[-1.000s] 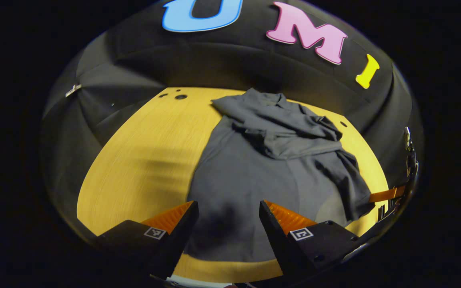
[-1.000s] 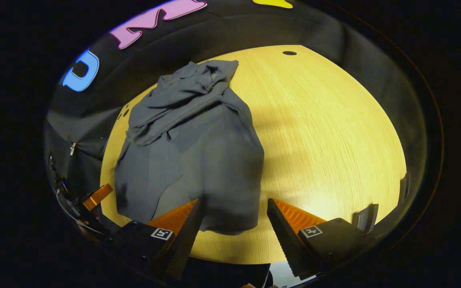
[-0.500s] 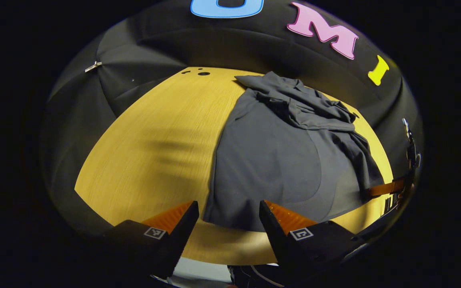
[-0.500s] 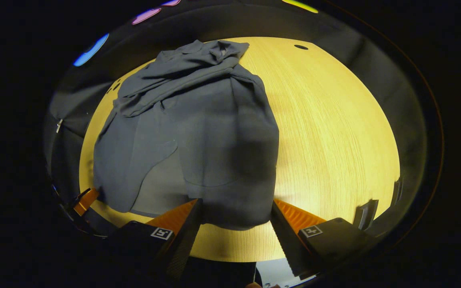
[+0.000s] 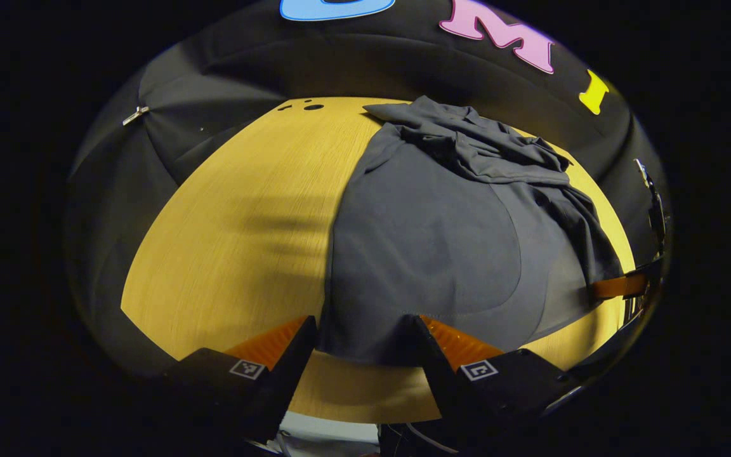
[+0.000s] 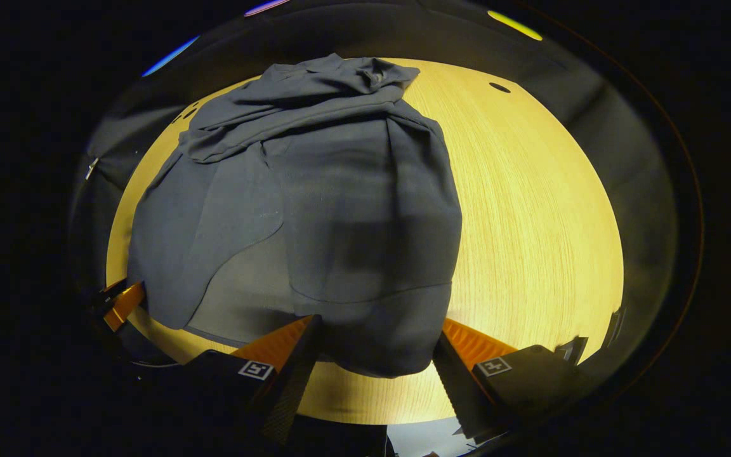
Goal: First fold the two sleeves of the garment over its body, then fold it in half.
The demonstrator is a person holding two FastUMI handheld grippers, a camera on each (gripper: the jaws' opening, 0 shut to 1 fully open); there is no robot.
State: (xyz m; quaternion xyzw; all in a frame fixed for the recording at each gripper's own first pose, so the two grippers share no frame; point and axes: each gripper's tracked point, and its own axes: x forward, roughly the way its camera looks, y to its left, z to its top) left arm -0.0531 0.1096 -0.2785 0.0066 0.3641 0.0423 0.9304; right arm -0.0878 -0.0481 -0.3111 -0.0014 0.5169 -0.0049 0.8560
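two grippers closing in on the hem for the half fold

both grippers are dropping toward the near hem of the garment (image 5: 429, 247), which is sitting closer and larger in each view than a second ago. the left gripper (image 5: 362, 339) is standing wide, and the hem corner is now lying between its fingers, where half a second ago it was just ahead of them. the right gripper (image 6: 375, 346) is also standing wide, with the other hem corner bulging between its fingers. neither is pinching cloth yet.

the garment is lying on the wooden table (image 5: 238, 228), collar end toward the booth wall, with both sleeves (image 6: 289, 120) already bunched across the upper body. so the sleeve step is looking done, and the half fold is likely starting from this hem grab.

hard to make out: whether the fingers are touching the table or hovering above it, since the cloth edge is covering their tips. the sleeve cuffs are getting lost in the rumpled pile. in the left gripper view the other gripper is getting cut off at the right edge. the hands holding the tools are out of frame.
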